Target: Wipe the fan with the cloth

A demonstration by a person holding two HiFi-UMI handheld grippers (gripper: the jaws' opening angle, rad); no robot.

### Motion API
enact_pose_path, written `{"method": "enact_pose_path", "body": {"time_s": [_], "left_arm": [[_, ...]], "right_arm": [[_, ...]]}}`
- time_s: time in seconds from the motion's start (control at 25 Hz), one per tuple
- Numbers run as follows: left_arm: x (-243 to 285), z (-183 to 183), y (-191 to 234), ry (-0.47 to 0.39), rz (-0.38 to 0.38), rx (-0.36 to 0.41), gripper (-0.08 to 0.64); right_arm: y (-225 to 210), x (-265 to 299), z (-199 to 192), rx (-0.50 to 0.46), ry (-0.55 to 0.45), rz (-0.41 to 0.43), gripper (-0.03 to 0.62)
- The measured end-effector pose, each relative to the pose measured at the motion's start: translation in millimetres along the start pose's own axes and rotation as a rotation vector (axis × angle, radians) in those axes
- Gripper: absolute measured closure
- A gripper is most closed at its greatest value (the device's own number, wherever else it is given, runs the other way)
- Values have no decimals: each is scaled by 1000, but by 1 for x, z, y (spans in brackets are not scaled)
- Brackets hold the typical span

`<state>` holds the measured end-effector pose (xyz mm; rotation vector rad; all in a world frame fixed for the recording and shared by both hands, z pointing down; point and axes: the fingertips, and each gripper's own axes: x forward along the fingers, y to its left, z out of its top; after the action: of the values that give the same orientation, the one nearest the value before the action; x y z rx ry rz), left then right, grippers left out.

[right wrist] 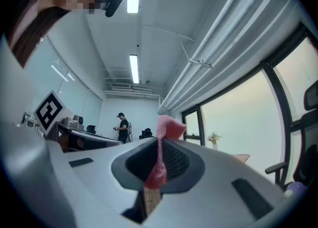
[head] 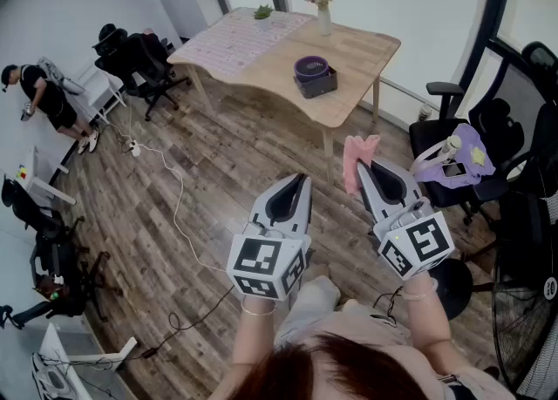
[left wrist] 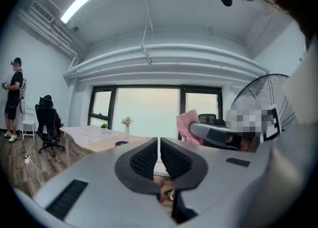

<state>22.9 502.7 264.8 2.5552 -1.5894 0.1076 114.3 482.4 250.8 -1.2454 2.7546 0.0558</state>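
Now right tongs grip the pink cloth, left tongs clenched on nothing

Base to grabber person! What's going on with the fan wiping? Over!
Left gripper shut, empty. Right gripper shut on pink cloth, held up in the air. Fan low at right, not yet touched. Nothing seen in the way.
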Motion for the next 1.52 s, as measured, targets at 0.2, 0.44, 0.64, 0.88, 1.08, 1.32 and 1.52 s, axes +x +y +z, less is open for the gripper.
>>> {"method": "enact_pose_path", "body": {"time_s": [0.2,0.44,0.64,0.88,1.08,1.32,1.52], "left_arm": [[22,1,19,-5,-20,6,541],[45,6,62,-11,-52,3,540],[66,10,92,-4,-70,-4,541],[91,6,114,26,-99,-33,540],[121,0,129,52,-107,-42,540],[171,-5,150,78,-88,-65,540],[222,-3,168,90,-57,-63,540]], "right_arm": [[-11,26,-7,9,-8,-23,572],[-20,71,-16,26,-12,-69,572],[-23,107,-18,8,-1,-76,572],[-37,138,-22,-2,14,-90,572],[-58,164,-30,-2,21,-85,572],[-91,199,-41,-6,15,-55,572],[-130,234,-50,-15,23,-32,572]]}}
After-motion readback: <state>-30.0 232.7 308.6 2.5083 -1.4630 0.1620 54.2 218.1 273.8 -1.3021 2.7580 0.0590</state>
